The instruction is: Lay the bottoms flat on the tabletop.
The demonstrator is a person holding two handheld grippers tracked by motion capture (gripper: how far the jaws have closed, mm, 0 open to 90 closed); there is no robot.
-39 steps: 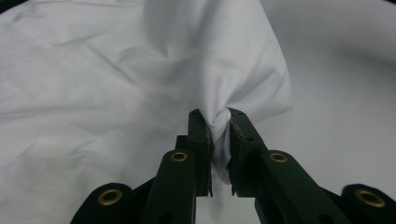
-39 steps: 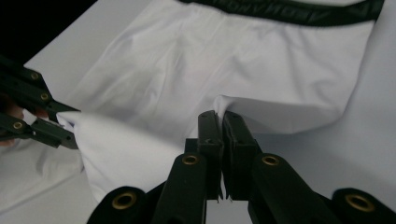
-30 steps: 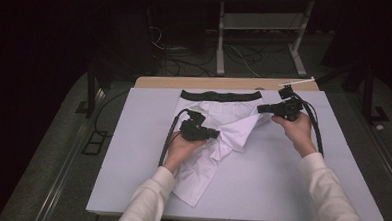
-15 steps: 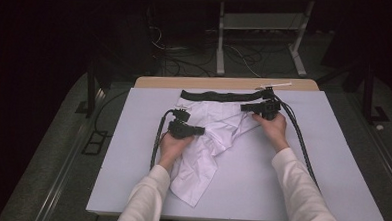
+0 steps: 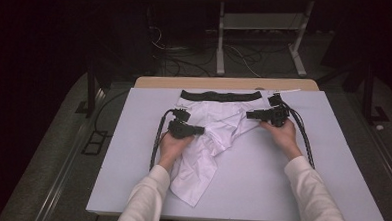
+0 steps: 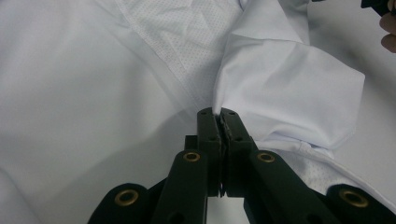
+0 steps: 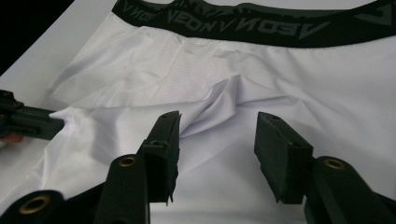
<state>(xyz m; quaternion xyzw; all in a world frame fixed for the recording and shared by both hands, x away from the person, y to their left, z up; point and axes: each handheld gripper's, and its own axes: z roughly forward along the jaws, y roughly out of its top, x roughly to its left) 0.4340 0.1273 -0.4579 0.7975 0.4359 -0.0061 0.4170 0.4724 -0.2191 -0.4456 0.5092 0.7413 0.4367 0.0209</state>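
Left gripper (image 6: 219, 116) pinches a fold of the white shorts (image 5: 207, 141) mid-table (black waistband (image 5: 220, 96) at the far edge). Right gripper (image 7: 217, 140) gapes empty over them; bare table (image 5: 261, 183) nearer.

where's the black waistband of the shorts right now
In the high view the black waistband lies along the table's far edge, between the grippers, nearest the right gripper.

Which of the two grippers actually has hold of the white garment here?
The left gripper: its jaws are pressed shut on a fold of the white garment. The right gripper has its jaws spread apart above the cloth, gripping nothing.
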